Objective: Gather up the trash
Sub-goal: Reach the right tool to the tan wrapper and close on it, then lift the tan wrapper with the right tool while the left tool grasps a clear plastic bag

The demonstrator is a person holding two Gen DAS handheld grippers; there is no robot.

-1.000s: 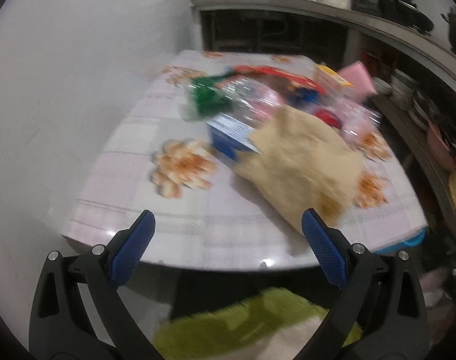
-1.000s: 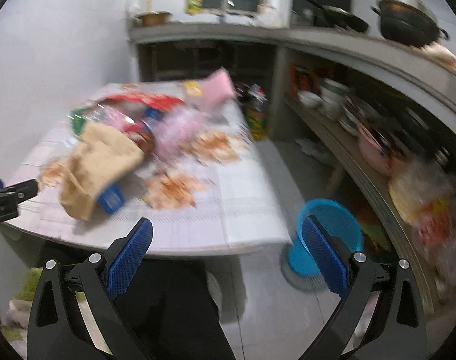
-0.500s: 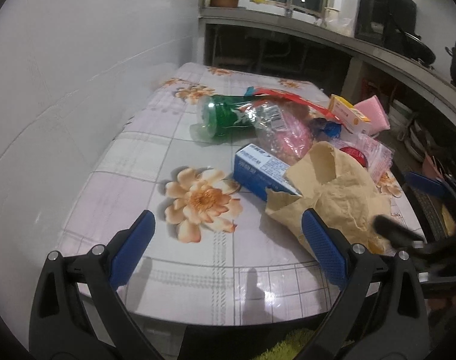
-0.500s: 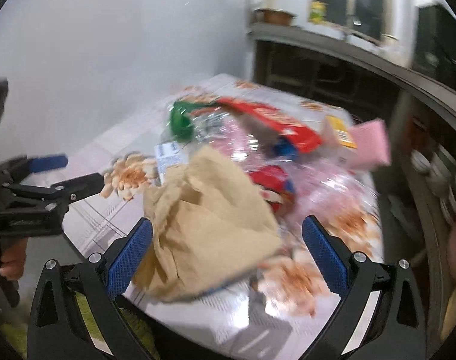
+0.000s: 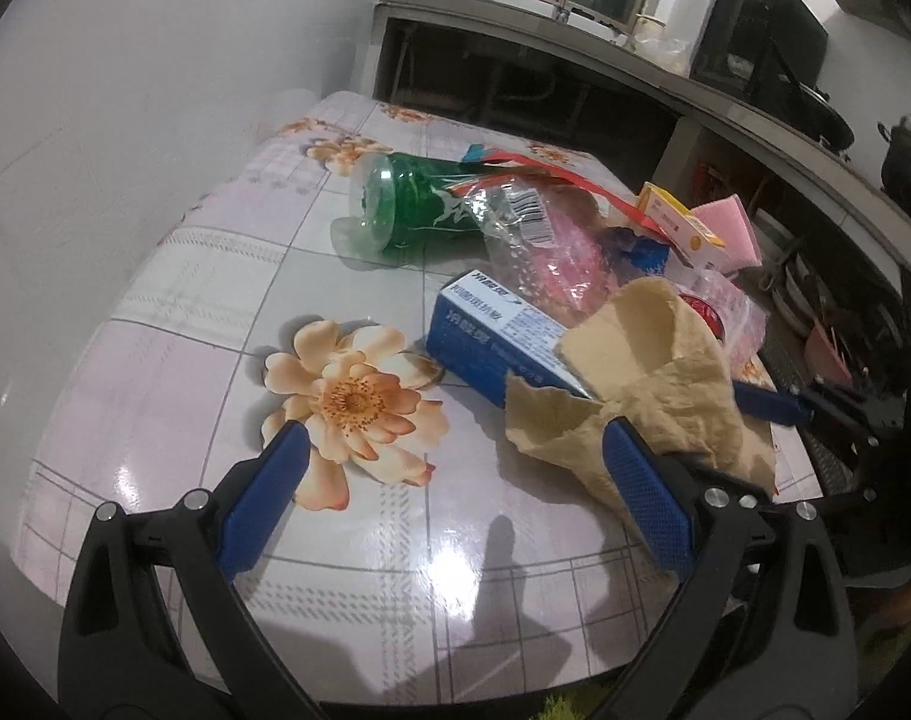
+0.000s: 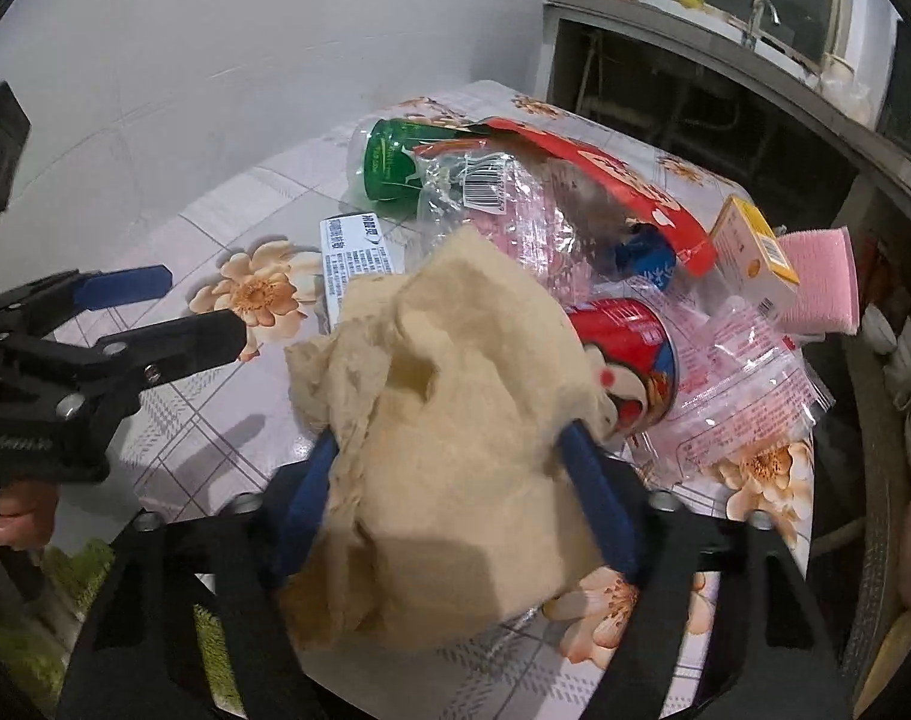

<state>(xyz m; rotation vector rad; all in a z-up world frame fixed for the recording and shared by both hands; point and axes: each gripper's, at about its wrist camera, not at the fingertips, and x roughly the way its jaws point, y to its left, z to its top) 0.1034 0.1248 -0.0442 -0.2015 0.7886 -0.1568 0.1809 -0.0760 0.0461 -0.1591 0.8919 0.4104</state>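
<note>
On the near edge of the flowered table point(image 5: 173, 312), the right gripper point(image 6: 449, 450) has its two blue fingers on either side of a crumpled brown paper bag point(image 6: 449, 420). Its jaws have just been closing, and both pads now press into the paper, so the bag is grasped. The left gripper point(image 5: 449, 450) hangs with its jaws spread wide over the printed orange flower point(image 5: 350, 402), nothing between them; its right finger point(image 5: 647, 504) lies just in front of the bag's near corner. A hand point(image 6: 17, 516) shows at the left gripper's handle in the right wrist view.

Just behind the bag, a blue and white carton point(image 5: 491, 330) lies flat, partly tucked under the paper. A red can point(image 6: 635, 348) lies on its side against the bag's right flank, on clear pink-printed wrappers point(image 6: 737, 384). Farther back, a green plastic bottle point(image 5: 407, 204) lies on its side, with a red wrapper point(image 6: 611, 174), a small yellow box point(image 6: 752, 252) and a pink sponge point(image 6: 821, 276) beyond.
</note>
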